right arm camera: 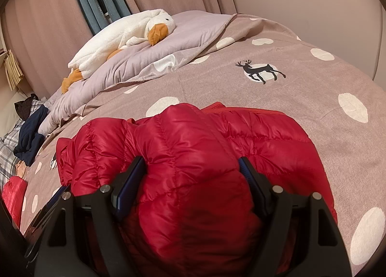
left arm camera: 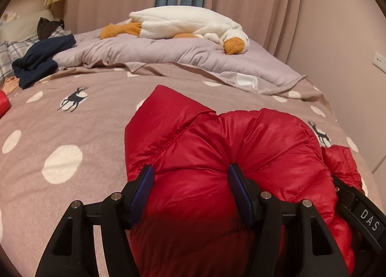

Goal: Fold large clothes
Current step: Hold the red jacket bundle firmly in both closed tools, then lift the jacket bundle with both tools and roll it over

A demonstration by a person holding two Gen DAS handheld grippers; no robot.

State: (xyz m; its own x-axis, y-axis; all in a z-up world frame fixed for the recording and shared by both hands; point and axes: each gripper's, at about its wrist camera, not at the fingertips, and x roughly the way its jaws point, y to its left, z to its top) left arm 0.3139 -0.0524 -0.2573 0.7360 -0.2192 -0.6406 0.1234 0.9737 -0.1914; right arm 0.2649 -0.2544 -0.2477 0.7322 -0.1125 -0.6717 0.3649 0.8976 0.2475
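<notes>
A red quilted down jacket (left arm camera: 217, 146) lies bunched on the spotted bedspread (left arm camera: 72, 113). My left gripper (left arm camera: 191, 173) has its blue-padded fingers (left arm camera: 144, 187) set wide apart, with a thick puffy fold of the jacket bulging between them. In the right wrist view the same jacket (right arm camera: 197, 146) fills the lower middle. My right gripper (right arm camera: 191, 166) also straddles a puffy fold, its fingers (right arm camera: 131, 180) wide apart and pressing into the fabric on both sides. The right gripper's body shows at the lower right of the left wrist view (left arm camera: 361, 212).
A white plush goose (left arm camera: 188, 23) lies on a rolled lilac quilt (left arm camera: 144, 52) at the bed's far side. A navy garment (left arm camera: 38, 60) and plaid pillows (left arm camera: 14, 55) are at the far left. Curtains and a wall stand behind. A second red piece shows at the far left (right arm camera: 14, 195).
</notes>
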